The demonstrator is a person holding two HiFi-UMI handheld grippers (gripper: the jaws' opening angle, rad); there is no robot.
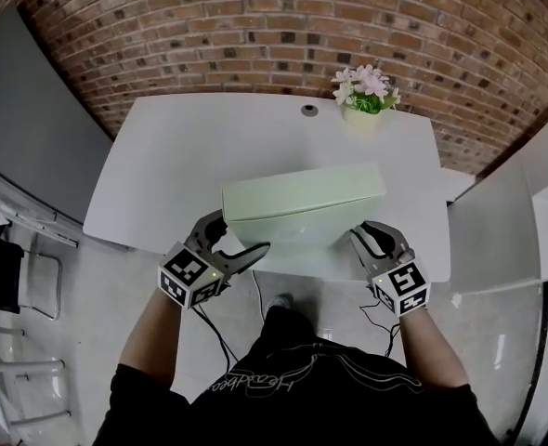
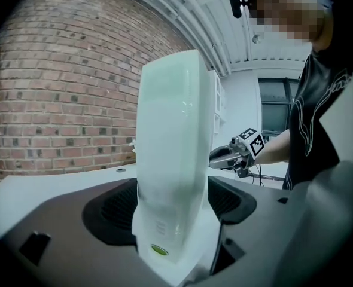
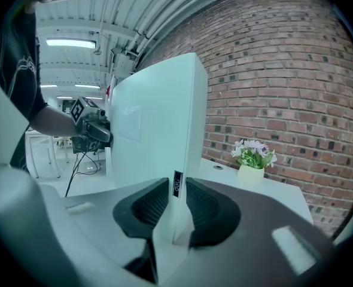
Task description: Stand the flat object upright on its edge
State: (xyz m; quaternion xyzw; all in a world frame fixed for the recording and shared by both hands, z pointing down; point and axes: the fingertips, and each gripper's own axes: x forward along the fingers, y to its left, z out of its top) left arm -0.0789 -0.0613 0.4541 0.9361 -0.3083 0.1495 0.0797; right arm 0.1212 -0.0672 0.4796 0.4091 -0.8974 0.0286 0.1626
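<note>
Flat object is up on its long edge at the table's near side, leaning slightly. Left gripper: fingers spread wide either side of the left end, not pressing. Right gripper: fingers clamped on the thin right edge. Can't see where the bottom edge meets the table; the object's own body and the fingers cover it.

pale green box upright | between left gripper fingers | spread wide
</note>
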